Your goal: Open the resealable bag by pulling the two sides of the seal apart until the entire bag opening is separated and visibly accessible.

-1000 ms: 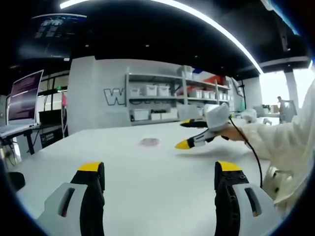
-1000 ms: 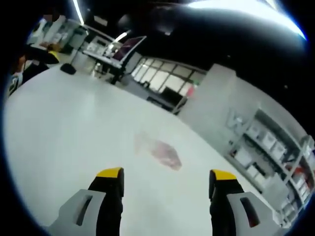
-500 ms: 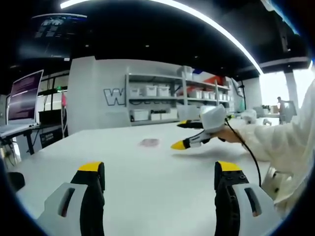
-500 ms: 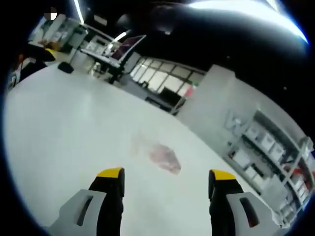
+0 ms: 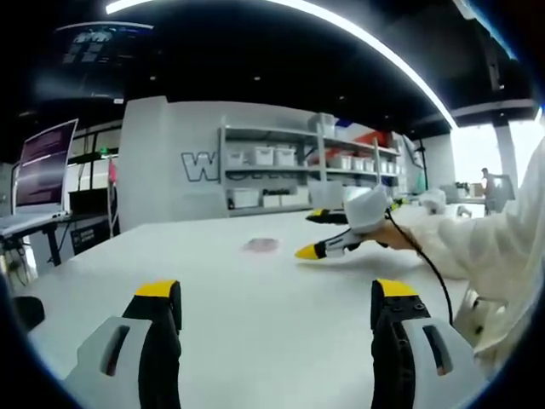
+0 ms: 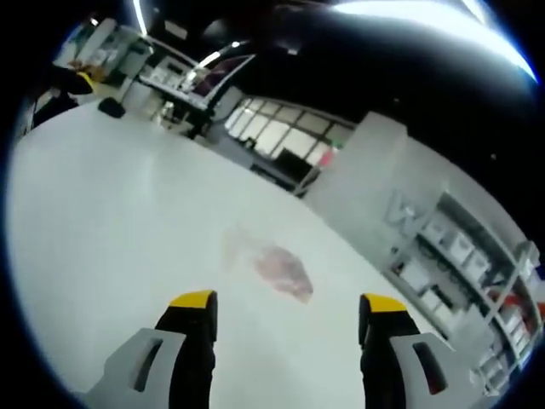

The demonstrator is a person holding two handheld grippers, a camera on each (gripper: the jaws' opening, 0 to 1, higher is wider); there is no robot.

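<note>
The small clear resealable plastic bag with pinkish contents [image 6: 277,269] lies flat on the white desk [image 6: 102,221], away from its edges, untouched. The right gripper [image 6: 288,317] hovers just short of it, its yellow-tipped jaws spread wide and empty. The left gripper [image 5: 274,300] hangs well back from the bag [image 5: 260,245], jaws likewise apart, holding nothing

1. White desk [image 5: 255,298] spans the foreground.
2. Grey wall [image 5: 170,162] bearing a large letter.
3. Shelving unit [image 5: 298,170] holding white bins.
4. Curved ceiling light strip [image 5: 375,51].
5. Monitor [image 5: 43,166] at far left.
6. Windows [image 6: 285,136].
</note>
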